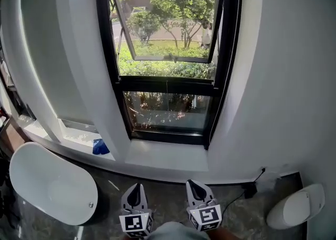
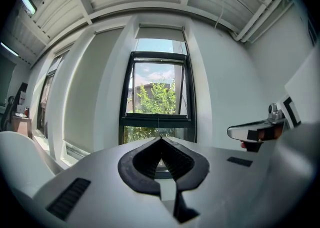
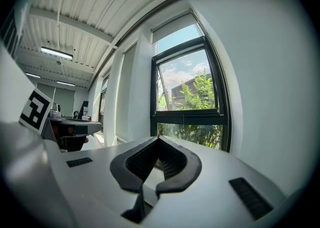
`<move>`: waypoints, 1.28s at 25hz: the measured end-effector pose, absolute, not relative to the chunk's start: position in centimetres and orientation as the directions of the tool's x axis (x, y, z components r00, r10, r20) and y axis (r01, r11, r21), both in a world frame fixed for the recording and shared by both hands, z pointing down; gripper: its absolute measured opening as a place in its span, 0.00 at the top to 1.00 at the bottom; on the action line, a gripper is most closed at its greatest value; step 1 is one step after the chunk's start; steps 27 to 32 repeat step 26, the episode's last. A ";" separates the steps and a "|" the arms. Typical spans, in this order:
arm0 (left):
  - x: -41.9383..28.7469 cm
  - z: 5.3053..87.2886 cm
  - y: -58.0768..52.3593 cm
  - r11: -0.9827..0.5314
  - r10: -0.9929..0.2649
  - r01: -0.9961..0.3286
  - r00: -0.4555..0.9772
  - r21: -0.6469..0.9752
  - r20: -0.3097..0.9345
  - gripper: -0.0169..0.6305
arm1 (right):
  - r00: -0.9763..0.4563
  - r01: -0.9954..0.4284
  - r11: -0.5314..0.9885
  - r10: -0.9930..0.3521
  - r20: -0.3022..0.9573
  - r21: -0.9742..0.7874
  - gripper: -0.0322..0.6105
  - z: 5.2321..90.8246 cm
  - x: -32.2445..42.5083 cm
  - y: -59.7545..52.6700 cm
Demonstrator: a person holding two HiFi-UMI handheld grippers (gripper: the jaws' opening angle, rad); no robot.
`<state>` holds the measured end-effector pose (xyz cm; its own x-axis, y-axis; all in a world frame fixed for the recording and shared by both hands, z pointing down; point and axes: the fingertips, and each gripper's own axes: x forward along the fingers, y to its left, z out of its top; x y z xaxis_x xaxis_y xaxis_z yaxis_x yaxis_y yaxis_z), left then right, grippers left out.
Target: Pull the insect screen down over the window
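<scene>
A tall black-framed window [image 1: 167, 84] fills the wall ahead, its upper sash [image 1: 168, 58] tilted outward and trees showing behind it. No screen covers the glass. A pale roller panel [image 2: 160, 33] sits above the frame, and a thin cord [image 2: 159, 122] hangs at the middle crossbar. My left gripper [image 1: 137, 185] and right gripper [image 1: 191, 182] are side by side low in the head view, short of the sill and pointing level at the window. Both are shut and hold nothing. The window is straight ahead of the left gripper [image 2: 161, 138] and slightly right of the right gripper [image 3: 158, 138].
A white bathtub [image 1: 52, 186] stands at the lower left. A white fixture [image 1: 296, 207] sits at the lower right, with a black plug and cable [image 1: 251, 189] on the floor beside it. A blue object [image 1: 101, 147] lies on the left sill. White wall columns flank the window.
</scene>
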<state>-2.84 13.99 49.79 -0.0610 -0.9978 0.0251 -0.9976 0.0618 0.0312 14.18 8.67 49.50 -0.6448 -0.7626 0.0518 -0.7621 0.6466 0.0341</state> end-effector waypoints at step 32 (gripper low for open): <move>-6.7 50.4 13.2 0.028 -0.998 -0.999 -0.026 0.021 0.054 0.95 | -0.615 -0.785 0.619 -0.784 0.086 0.020 0.95 51.4 10.0 8.4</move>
